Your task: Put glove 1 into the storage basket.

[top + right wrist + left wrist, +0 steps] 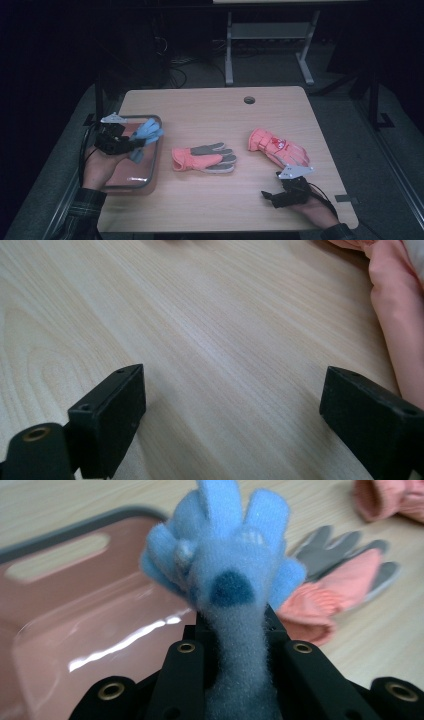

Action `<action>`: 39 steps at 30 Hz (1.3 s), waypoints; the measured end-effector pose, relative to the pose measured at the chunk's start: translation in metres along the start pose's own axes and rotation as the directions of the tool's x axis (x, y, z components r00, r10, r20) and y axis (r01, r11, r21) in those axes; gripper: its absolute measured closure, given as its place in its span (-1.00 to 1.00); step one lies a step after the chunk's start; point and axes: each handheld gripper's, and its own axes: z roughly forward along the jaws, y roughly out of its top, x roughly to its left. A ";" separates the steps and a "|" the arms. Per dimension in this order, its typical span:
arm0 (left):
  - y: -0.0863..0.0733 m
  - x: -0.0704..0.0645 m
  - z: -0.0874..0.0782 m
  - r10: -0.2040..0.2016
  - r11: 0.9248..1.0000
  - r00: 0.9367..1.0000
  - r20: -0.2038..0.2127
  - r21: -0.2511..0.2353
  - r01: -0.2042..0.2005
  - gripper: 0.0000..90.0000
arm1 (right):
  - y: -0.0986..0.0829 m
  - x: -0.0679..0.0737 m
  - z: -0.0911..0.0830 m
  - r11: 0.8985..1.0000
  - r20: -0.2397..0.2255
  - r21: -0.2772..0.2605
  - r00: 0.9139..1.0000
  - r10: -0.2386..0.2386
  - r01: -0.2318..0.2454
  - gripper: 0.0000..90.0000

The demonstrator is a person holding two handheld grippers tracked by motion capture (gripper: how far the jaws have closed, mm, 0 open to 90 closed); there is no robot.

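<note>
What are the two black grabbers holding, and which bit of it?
The left tool pinches a fuzzy blue glove near its wrist end, fingers pointing away over the pink tray. The right tool is open, holding nothing.

- High view: above the person's side, looking forward and down over the whole table (210,107).
- Left gripper view: close, sharing the pink tray (75,630) and grey-palmed glove (345,575).
- Right gripper view: low, near the tabletop.
</note>
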 end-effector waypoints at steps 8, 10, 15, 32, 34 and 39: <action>-0.015 0.032 0.025 -0.053 0.995 0.997 -0.051 0.080 0.057 0.71 | 0.000 0.000 0.000 1.000 0.000 0.000 1.000 0.001 -0.001 -0.75; -0.017 0.037 0.033 -0.071 0.992 0.996 -0.058 0.104 0.076 0.71 | 0.000 0.000 0.000 1.000 0.000 0.000 1.000 0.001 -0.001 -0.75; -0.023 0.045 0.050 -0.089 0.982 0.994 -0.068 0.158 0.099 0.70 | 0.000 0.000 0.000 1.000 0.000 0.000 1.000 0.000 0.000 -0.75; -0.039 0.056 0.080 -0.129 0.955 0.990 -0.050 0.263 0.137 -0.20 | 0.000 0.000 0.000 1.000 0.000 0.000 1.000 0.000 0.000 -0.75; -0.039 0.054 0.081 -0.123 0.956 0.991 -0.054 0.262 0.133 -0.43 | 0.000 0.000 0.000 1.000 0.000 0.000 1.000 0.000 0.000 -0.75; -0.037 0.053 0.074 -0.118 0.969 0.991 -0.066 0.210 0.129 -0.71 | 0.000 0.000 0.000 1.000 0.000 0.000 1.000 0.000 0.000 -0.75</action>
